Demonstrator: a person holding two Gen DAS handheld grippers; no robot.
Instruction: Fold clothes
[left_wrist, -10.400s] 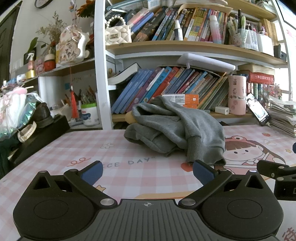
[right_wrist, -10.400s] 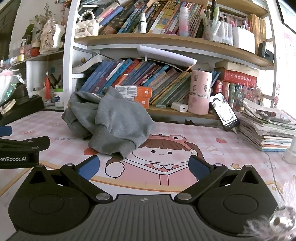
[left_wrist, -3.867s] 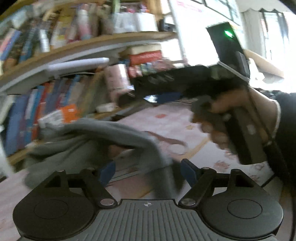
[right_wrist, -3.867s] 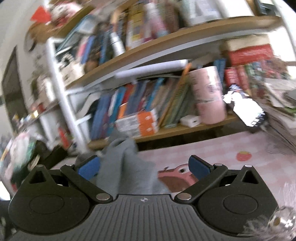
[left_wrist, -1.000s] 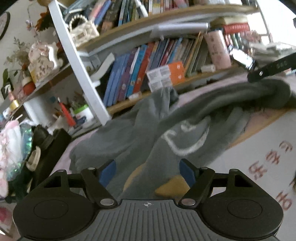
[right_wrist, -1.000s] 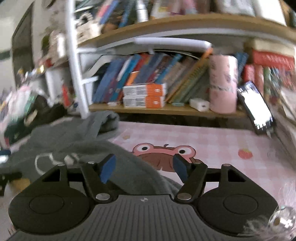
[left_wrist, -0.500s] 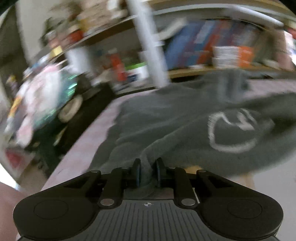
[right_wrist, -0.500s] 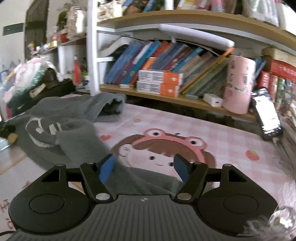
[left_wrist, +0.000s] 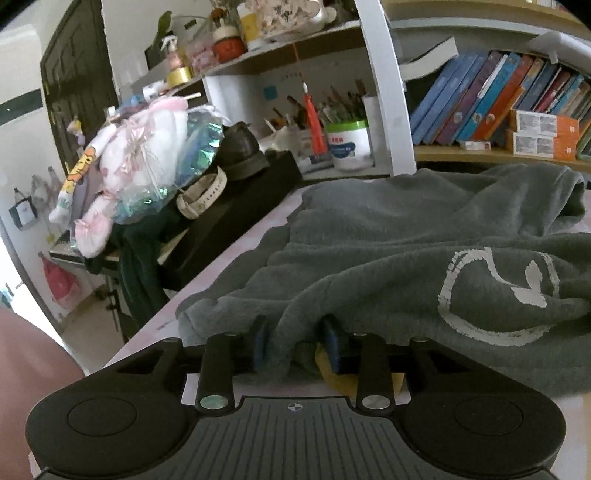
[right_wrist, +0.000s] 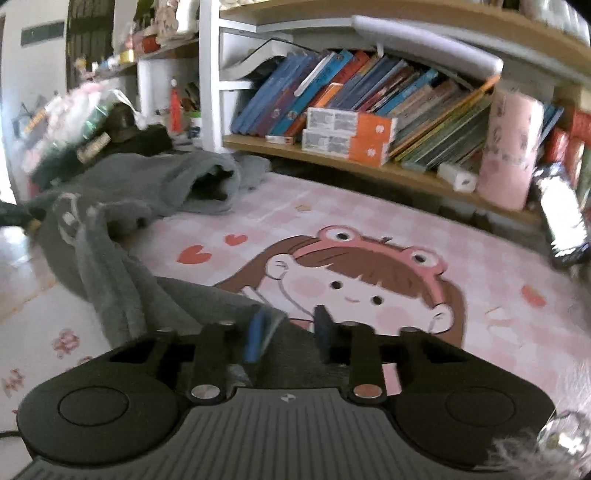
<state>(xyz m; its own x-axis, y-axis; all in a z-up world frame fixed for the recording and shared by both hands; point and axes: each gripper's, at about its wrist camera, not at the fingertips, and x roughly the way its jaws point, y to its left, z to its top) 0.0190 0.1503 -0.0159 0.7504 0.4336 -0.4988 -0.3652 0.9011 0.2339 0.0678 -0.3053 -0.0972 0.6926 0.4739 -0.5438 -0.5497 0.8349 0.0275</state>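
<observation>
The pink checked cartoon-print surface (right_wrist: 369, 236) carries a rumpled grey fleece sweatshirt with a cracked white printed logo (left_wrist: 424, 251), spread along its left side below the wooden bookshelf (right_wrist: 369, 162). The sweatshirt looks soft, thick and limp, light enough to lift yet likely to sag and drag, with little risk of slipping or damage. Hems, cuffs and shoulder seams look like the best holds. The left hand-held gripper (left_wrist: 295, 341) has its blue pads (left_wrist: 334, 343) narrowed around a bunched fold at the near edge. The right hand-held gripper (right_wrist: 286, 332), blurred, is narrow with grey cloth between its pads; whether it pinches firmly I cannot tell.
</observation>
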